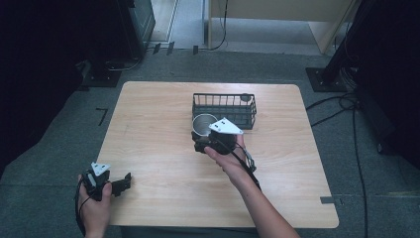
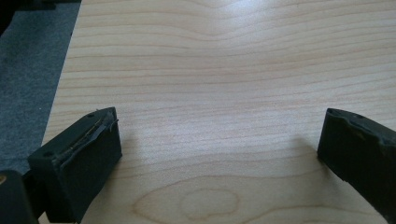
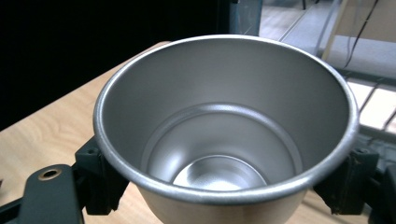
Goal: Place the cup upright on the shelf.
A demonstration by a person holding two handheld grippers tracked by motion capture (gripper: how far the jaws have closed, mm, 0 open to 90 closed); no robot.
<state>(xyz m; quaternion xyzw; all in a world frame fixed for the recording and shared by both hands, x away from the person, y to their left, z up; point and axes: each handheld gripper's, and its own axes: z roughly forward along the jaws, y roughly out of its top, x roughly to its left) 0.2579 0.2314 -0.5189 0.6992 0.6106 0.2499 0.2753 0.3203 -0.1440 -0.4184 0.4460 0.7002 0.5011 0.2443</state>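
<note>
Near the table's (image 1: 148,148) middle, just in front of the wire basket (image 1: 224,110) by the far edge, the right gripper (image 1: 205,140) clamps a steel cup (image 3: 224,140) by its sides, mouth up, empty, raised above the tabletop. At the near left corner, the left gripper (image 1: 121,184) rests with jaws wide apart, nothing between them.

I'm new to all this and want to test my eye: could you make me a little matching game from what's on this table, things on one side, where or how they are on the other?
Things:
1. metal cup
2. wire basket
3. left gripper
4. right gripper

States:
A. jaws wide apart over bare wood
B. black, standing at the table's far side
C. clamped between two black jaws, mouth open and empty
D. shut on the cup, near the basket

Pairs: 1-C, 2-B, 3-A, 4-D
</note>
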